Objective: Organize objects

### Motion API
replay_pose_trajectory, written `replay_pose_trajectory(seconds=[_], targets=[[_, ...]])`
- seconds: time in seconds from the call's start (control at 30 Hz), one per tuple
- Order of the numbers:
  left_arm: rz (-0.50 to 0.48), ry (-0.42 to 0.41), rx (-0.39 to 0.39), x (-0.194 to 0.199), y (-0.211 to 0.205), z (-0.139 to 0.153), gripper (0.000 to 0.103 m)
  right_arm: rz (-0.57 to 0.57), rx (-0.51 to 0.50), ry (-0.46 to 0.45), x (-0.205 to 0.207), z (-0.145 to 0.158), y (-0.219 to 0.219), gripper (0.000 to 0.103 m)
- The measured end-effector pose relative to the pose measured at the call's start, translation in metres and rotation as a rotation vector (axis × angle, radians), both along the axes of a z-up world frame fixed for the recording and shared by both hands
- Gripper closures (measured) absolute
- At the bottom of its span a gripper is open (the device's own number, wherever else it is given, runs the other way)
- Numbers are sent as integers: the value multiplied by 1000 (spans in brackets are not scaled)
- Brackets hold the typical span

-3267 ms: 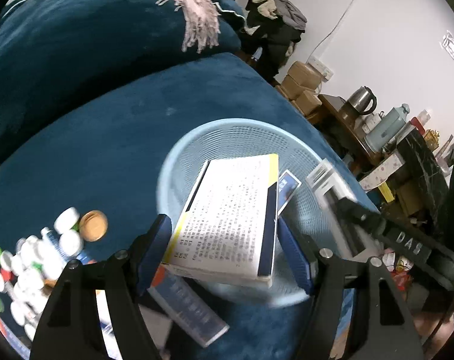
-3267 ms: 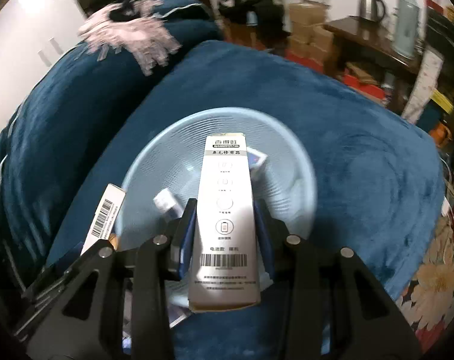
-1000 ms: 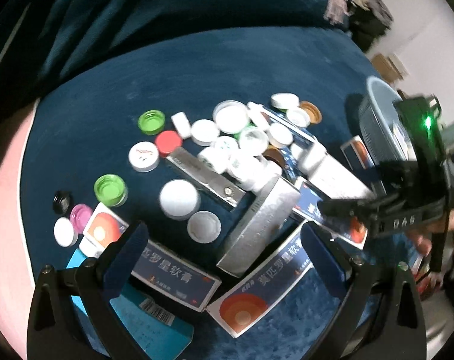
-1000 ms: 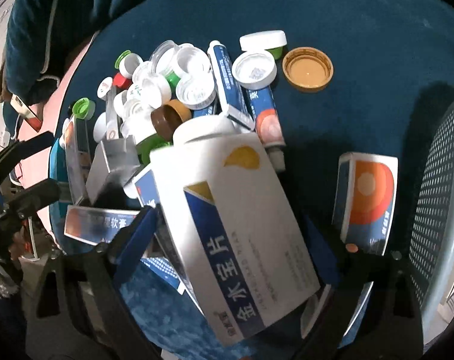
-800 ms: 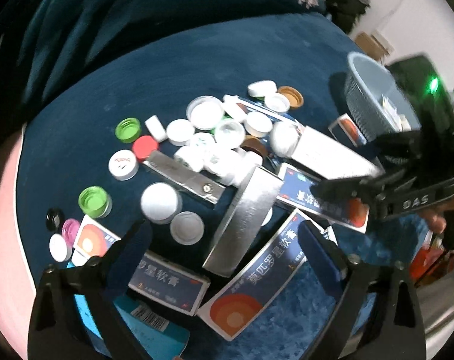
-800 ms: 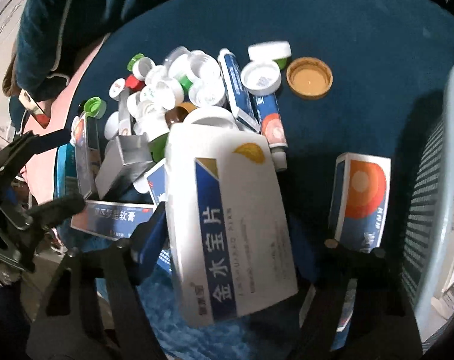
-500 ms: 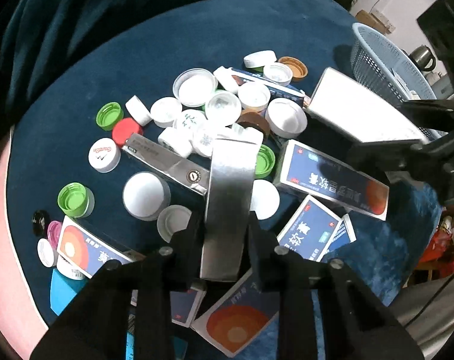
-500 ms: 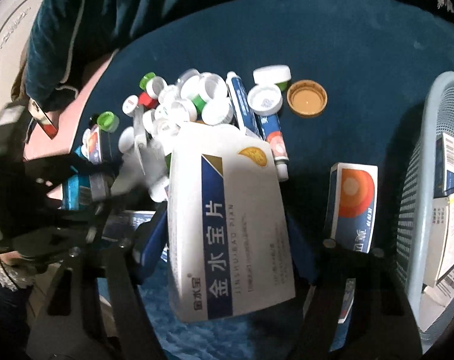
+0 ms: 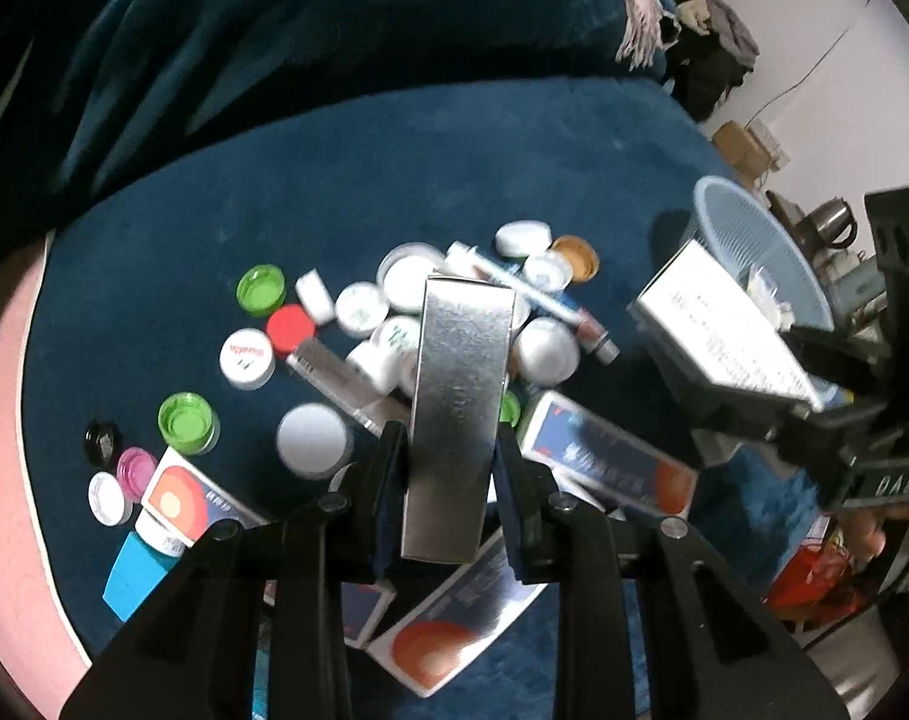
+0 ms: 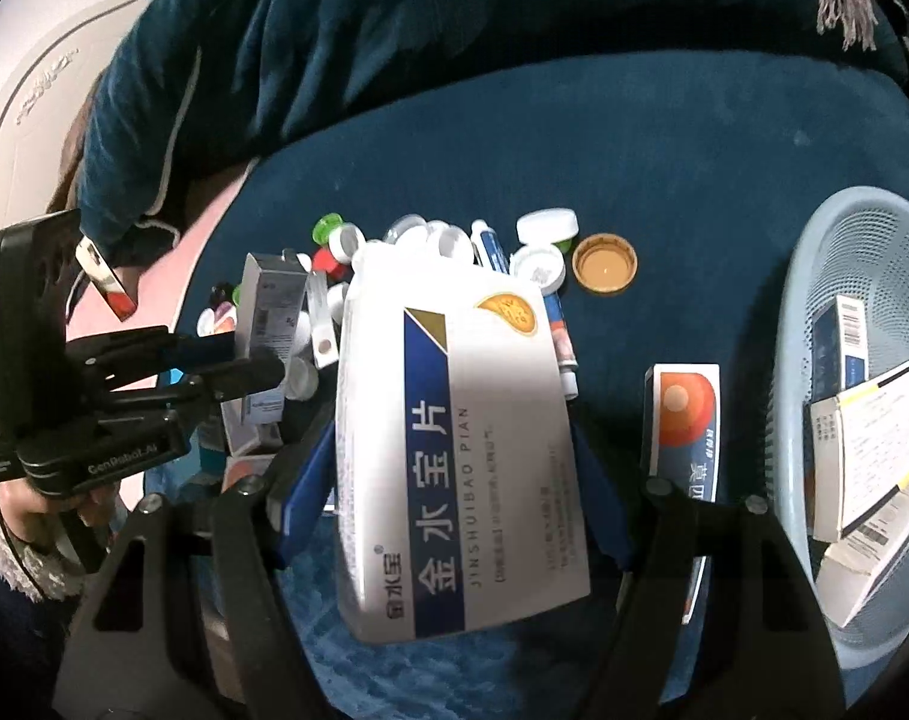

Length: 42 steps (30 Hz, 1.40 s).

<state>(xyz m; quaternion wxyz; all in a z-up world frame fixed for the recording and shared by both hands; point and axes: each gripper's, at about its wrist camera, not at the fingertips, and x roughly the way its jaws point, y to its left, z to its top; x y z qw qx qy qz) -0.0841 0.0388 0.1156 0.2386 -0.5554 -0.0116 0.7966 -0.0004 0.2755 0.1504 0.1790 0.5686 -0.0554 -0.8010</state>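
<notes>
left gripper (image 9: 451, 474): jaws clamped on silver box (image 9: 461, 414), one pad on each long side; box lifted clear of the pile
silver box: long, narrow carton, brushed metallic foil, faint embossed lettering; far end pokes up over the caps
right gripper (image 10: 454, 468): blue pads pressed on both long edges of white medicine box (image 10: 460, 450); held off the surface
white medicine box: wide flat carton, glossy white, dark blue vertical band with white Chinese characters, "JINSHUIBAO PIAN" in small print, gold-orange droplet at top corner
basket (image 10: 862, 240): light blue plastic, round, perforated mesh wall; sits right of the pile; several cartons inside, leaning on each other
bottle caps (image 9: 358, 306): loose cluster on the cloth; mostly white round plastic, some ribbed
green caps (image 9: 188, 423): two, open side up, left of the cluster
red cap (image 9: 290, 322): just beside the white ones
gold cap (image 10: 604, 263): hollow side up, apart, between the pile and basket
ointment tube (image 9: 538, 297): slim, white and blue, lying among the caps
blue-orange cartons (image 9: 604, 456): flat, glossy, orange disc print; several scattered under and around the left gripper, one lies near the basket
silver strip (image 9: 334, 372): flat, narrow, metallic, lying among the caps
surface (image 9: 394, 180): deep teal plush cloth, soft pile, rounded edge
person's hand (image 10: 28, 510): grips the left gripper's handle, fleecy white cuff at the wrist
</notes>
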Motion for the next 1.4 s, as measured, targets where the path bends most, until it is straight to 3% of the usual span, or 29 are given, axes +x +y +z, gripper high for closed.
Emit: replay_pose_trajectory(seconds=[0.3, 0.63, 0.93, 1.0, 1.03, 1.07, 1.13, 1.2, 1.4], targets=[[-10, 37, 88, -3, 43, 28, 74, -133, 35, 97, 14, 29, 25, 30], [-106, 47, 203, 2, 140, 60, 74, -544, 99, 211, 35, 64, 122, 30], [-239, 99, 228, -1, 253, 82, 74, -858, 119, 259, 65, 77, 201, 29], [-229, 119, 216, -6, 270, 78, 46, -884, 67, 273, 67, 72, 214, 28], [-219, 119, 197, -9, 276, 76, 11, -903, 18, 259, 66, 65, 224, 27], [-198, 122, 179, -11, 276, 74, 1, -925, -12, 239, 65, 61, 231, 26], [-179, 137, 176, -11, 271, 74, 1, -1001, -52, 196, 67, 53, 244, 15], [-164, 152, 141, -11, 263, 73, 1, -1027, -65, 200, 70, 53, 247, 11], [-108, 162, 46, -9, 226, 65, 1, -944, 6, 181, 64, 57, 227, 4]])
